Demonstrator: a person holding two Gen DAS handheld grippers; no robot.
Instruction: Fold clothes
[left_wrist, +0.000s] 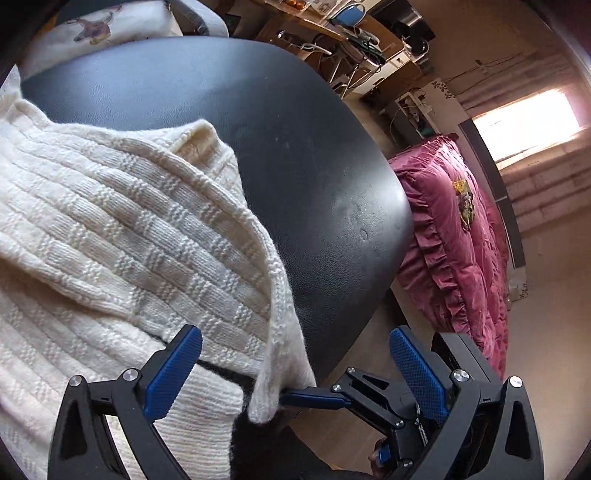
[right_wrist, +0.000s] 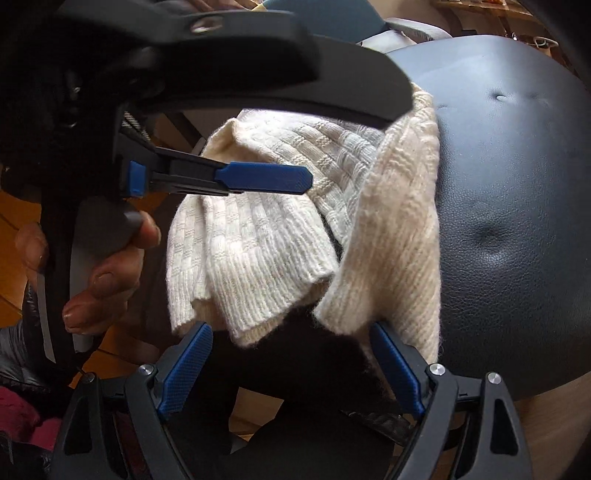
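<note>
left tongs (left_wrist: 295, 373): apart, nothing gripped, over sweater hem | right tongs (right_wrist: 291, 365): apart, empty, beside hanging cuff | sweater (left_wrist: 122, 229): cream knit, bunched on black surface (left_wrist: 295, 155), hem and sleeve draped over near edge

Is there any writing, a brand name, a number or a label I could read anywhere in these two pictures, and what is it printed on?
No text can be read in either picture.
Left gripper: pale marks on its black body, too small and skewed to read.
White cloth beyond the black seat: a printed brown animal picture, no words.
Cream knitted sweater: no label showing.
Shelves in the background: items too small and blurred to read.
</note>
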